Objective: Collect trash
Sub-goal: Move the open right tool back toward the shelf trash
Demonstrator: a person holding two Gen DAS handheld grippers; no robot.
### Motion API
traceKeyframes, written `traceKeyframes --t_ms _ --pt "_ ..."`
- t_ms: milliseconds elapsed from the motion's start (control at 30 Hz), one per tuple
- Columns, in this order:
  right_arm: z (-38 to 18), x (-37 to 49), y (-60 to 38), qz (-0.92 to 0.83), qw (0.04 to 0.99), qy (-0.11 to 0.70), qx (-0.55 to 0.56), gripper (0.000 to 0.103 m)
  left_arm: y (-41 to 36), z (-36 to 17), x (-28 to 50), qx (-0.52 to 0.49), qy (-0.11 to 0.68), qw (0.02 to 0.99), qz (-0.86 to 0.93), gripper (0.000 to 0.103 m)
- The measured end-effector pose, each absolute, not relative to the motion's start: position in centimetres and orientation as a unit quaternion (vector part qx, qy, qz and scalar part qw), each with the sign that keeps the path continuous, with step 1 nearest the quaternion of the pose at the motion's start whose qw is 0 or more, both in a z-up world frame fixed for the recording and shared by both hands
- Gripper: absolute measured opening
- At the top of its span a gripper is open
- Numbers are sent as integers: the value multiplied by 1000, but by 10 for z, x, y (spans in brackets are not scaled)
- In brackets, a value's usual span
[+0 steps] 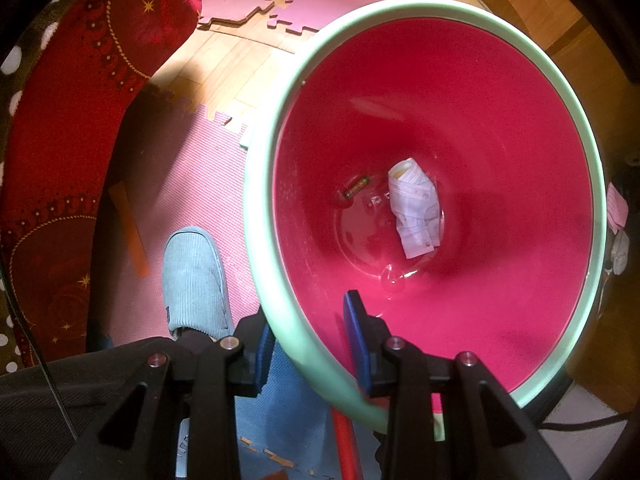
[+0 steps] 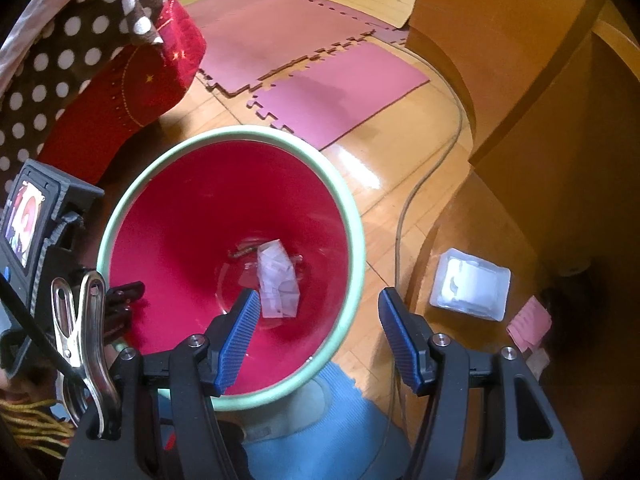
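Crimson inside the bin [image 1: 460, 112], pale mint on its rim. White crumpled paper [image 1: 416, 208] printed with faint lines. Pink foam mats [image 2: 336, 92] over honey-coloured wood floor [image 2: 372, 168]. Grey-blue corduroy slipper [image 1: 196, 280]. Red cushion [image 1: 60, 128] (gold stars, dotted circles). Brown, white-dotted cloth [image 2: 80, 40].

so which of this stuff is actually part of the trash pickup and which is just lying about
Part of the job:
- red plastic bin with mint-green rim, held by the left hand-held gripper
- crumpled white paper inside it
- clear plastic packet on the wooden floor
- pink paper slip

Lying about:
- pink foam mats
- grey slipper
- red patterned cushion
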State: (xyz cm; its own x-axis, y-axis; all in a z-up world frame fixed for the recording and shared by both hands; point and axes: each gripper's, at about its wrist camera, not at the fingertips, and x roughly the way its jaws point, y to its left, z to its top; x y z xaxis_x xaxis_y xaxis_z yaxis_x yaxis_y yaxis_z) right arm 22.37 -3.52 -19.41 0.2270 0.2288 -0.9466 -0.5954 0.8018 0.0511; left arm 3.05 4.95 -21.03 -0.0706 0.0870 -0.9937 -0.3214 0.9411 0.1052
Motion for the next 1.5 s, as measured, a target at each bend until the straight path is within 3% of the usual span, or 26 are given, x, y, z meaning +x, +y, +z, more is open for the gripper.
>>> traceKeyframes --t_ms 1500 --pt "-246 238 -144 139 751 638 -95 63 53 -208 31 -81 716 677 153 34"
